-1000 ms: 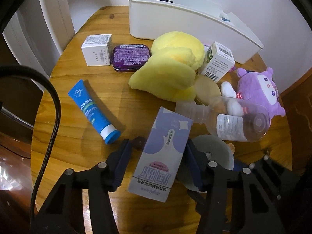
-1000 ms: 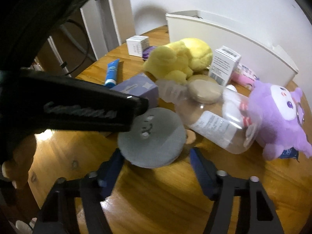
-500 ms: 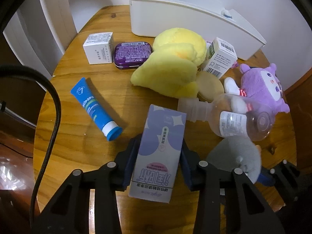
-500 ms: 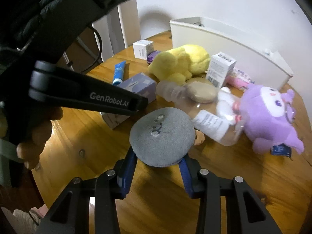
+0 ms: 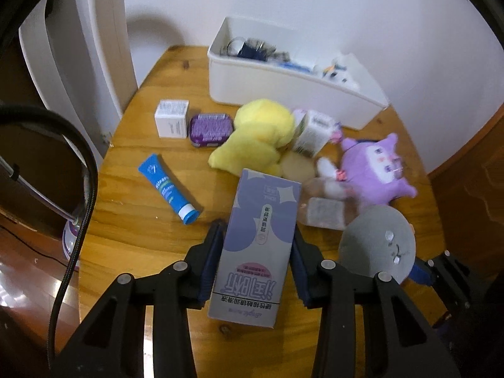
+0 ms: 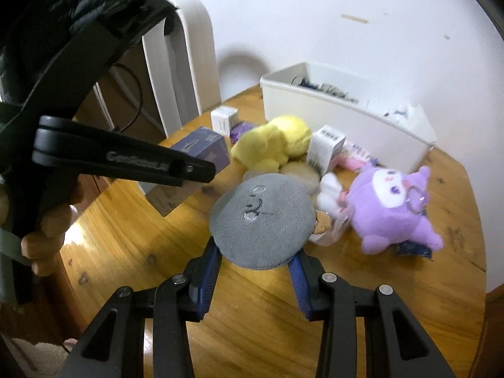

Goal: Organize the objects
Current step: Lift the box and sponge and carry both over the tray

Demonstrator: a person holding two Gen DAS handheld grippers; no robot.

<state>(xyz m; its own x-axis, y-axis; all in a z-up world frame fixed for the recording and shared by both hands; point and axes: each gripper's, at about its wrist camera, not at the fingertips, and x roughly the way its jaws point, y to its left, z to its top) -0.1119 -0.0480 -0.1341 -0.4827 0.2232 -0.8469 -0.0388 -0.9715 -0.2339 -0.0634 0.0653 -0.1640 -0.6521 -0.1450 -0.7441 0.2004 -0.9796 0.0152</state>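
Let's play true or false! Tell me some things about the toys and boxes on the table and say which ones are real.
1. The left tool is holding the purple box. True.
2. The right tool is holding the yellow plush. False: it grips the grey round plush.
3. The white bin has nothing in it. False: small items lie inside.
4. The blue tube lies on the table. True.
5. The purple plush toy is inside the bin. False: it sits on the table.
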